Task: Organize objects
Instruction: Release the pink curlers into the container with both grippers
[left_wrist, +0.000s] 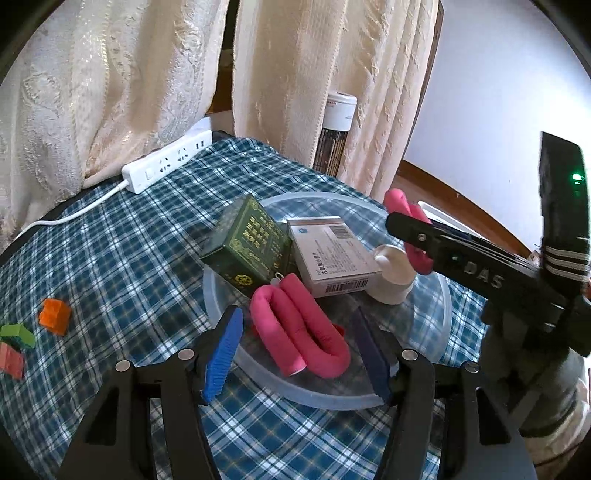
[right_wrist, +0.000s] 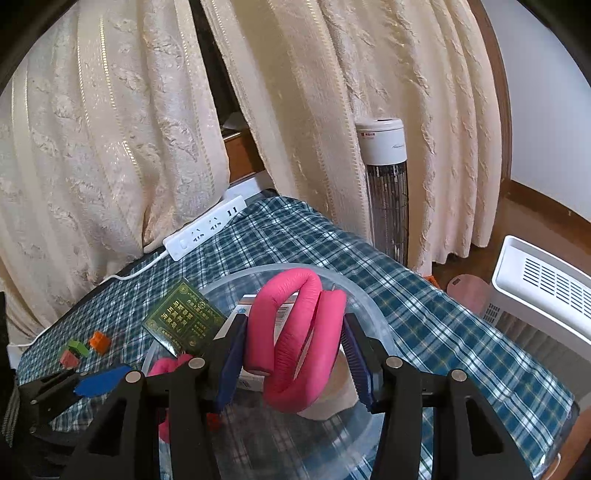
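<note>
A clear plastic bowl (left_wrist: 317, 400) on the checked cloth holds a green box (left_wrist: 247, 247), a white box (left_wrist: 332, 254), a white cup (left_wrist: 391, 280) and a pink foam roller (left_wrist: 317, 347) bent double. My left gripper (left_wrist: 298, 321) straddles that roller; its blue pads (left_wrist: 221, 354) stand just off the foam on both sides, open. My right gripper (right_wrist: 295, 325) hovers over the bowl (right_wrist: 373, 299), shut on a second bent pink roller (right_wrist: 291, 295). From the left wrist view that roller (left_wrist: 397, 201) hangs above the bowl's far right side.
Orange (left_wrist: 55, 315), green (left_wrist: 16, 334) and red (left_wrist: 11, 360) toy blocks lie on the cloth left of the bowl. A white power strip (left_wrist: 166, 162) sits at the back by the curtains. A tower heater (right_wrist: 386, 192) and a white appliance (right_wrist: 546, 295) stand past the table's right edge.
</note>
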